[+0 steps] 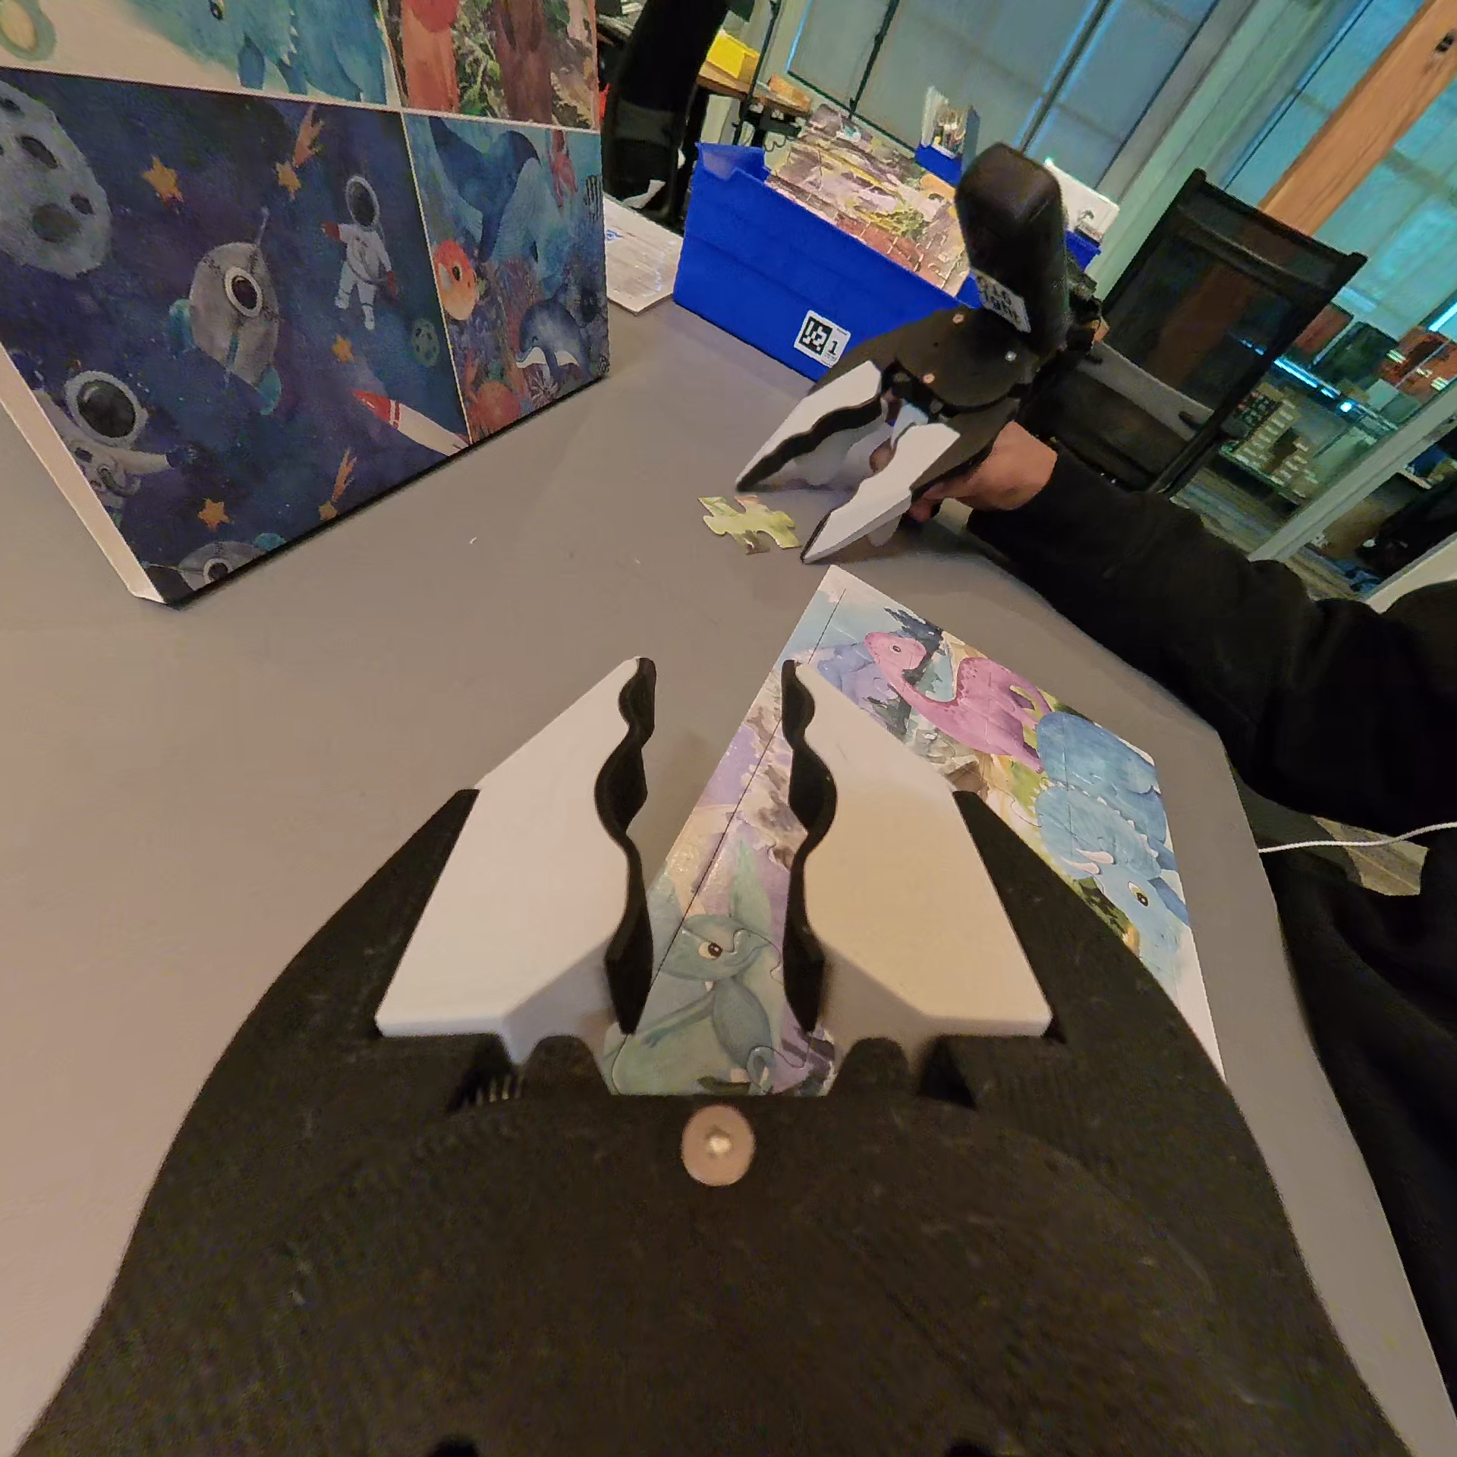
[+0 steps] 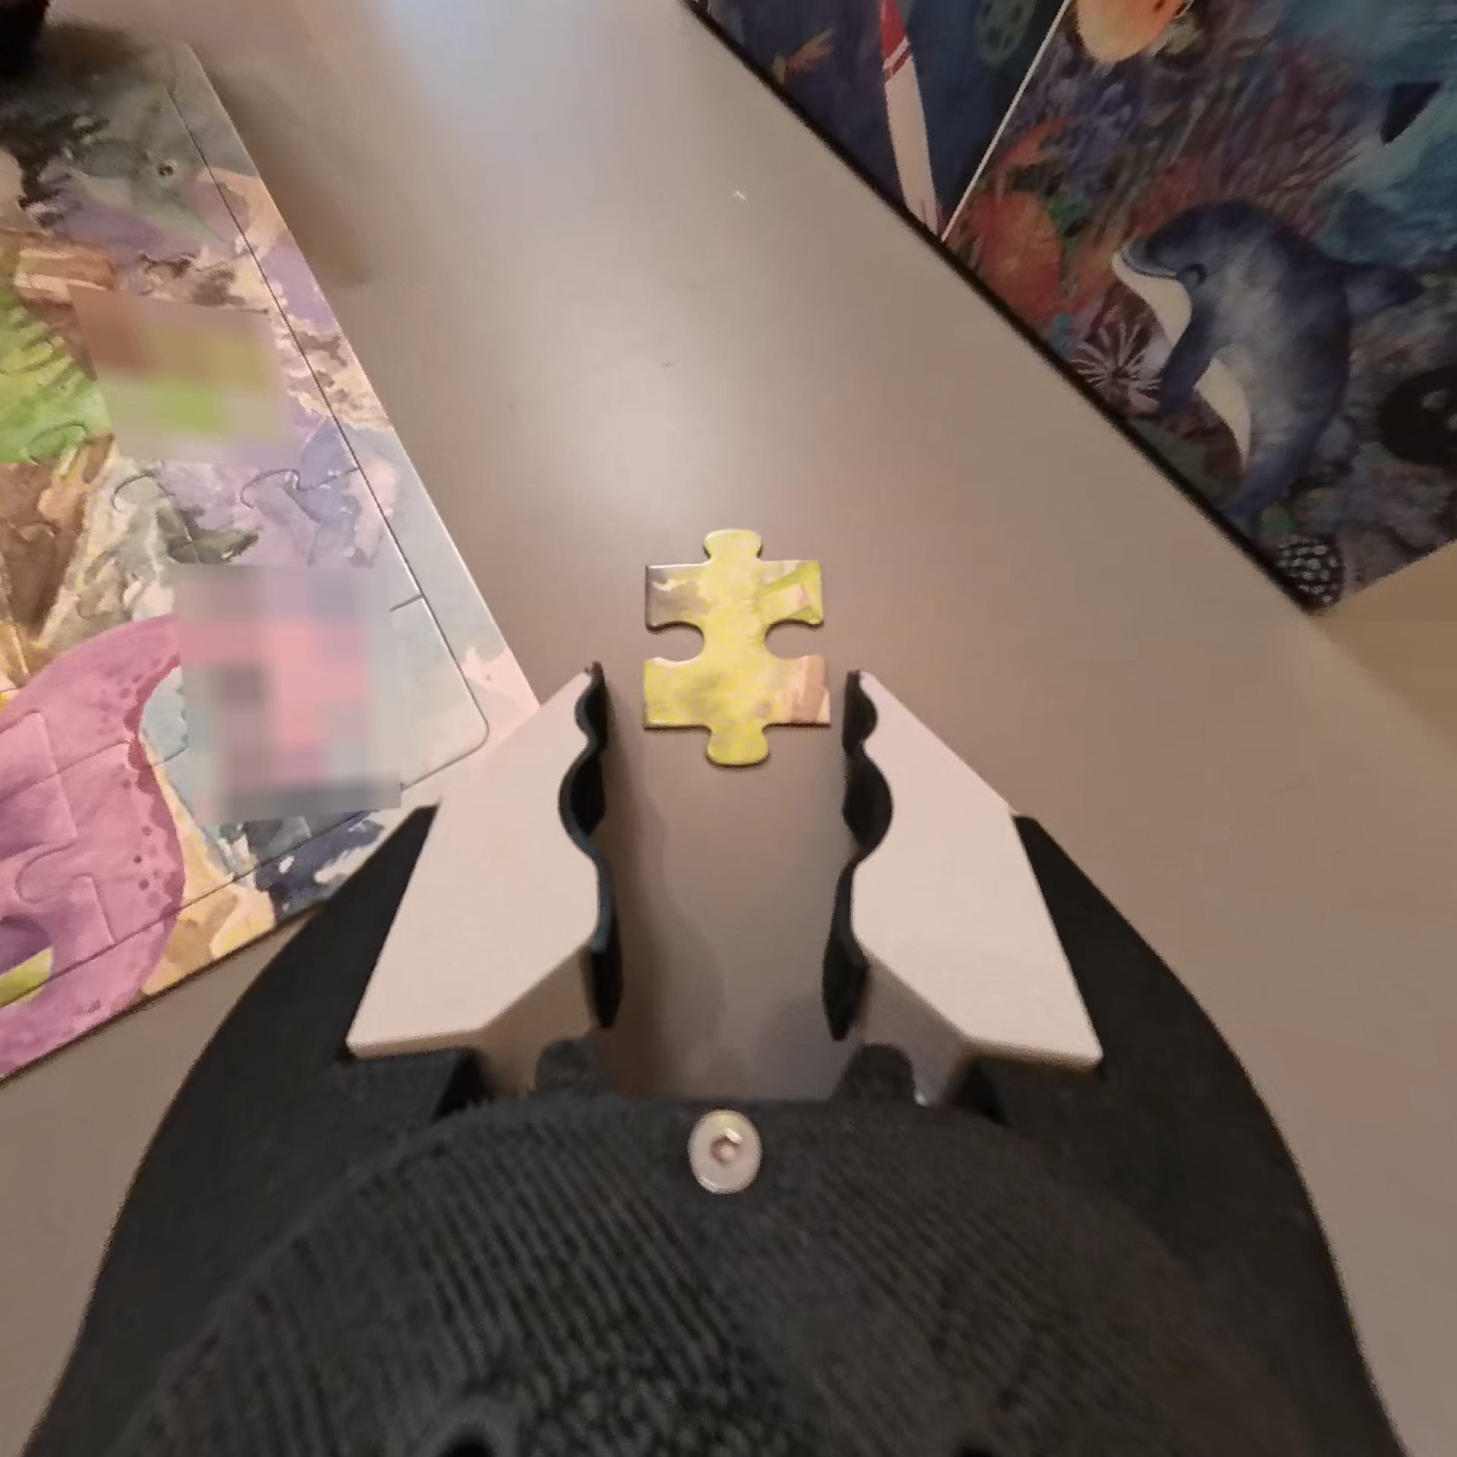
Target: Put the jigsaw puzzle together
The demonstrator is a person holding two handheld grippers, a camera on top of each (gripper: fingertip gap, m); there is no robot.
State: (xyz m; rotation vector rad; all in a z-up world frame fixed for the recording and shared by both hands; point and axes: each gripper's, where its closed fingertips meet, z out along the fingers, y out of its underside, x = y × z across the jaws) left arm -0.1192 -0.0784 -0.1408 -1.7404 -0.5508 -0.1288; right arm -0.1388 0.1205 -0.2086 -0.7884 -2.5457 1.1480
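Grey table (image 1: 331, 709) carries everything: a mostly assembled dinosaur puzzle (image 1: 1025, 757) lies flat near the person's side, and a single yellow-green loose piece (image 2: 737, 654) sits on the bare surface just beside the puzzle's corner, apart from it. The right tool (image 2: 724, 686) hangs low over that piece with its white fingers spread wide, one tip on either side of the piece's near half, gripping nothing; whether the tips touch the table is hard to say. From the left wrist view the same tool (image 1: 788, 520) shows farther off, tilted down beside the piece (image 1: 749, 524), held by a hand (image 1: 993, 473) in a black sleeve (image 1: 1230, 599). The left tool (image 1: 717, 678) is parted too and empty, hovering over the puzzle's left edge, where a teal dinosaur shows between its fingers. A picture box (image 1: 260, 315) with space and sea scenes stands on the table beyond, and a blue bin (image 1: 773, 260) sits farther back.
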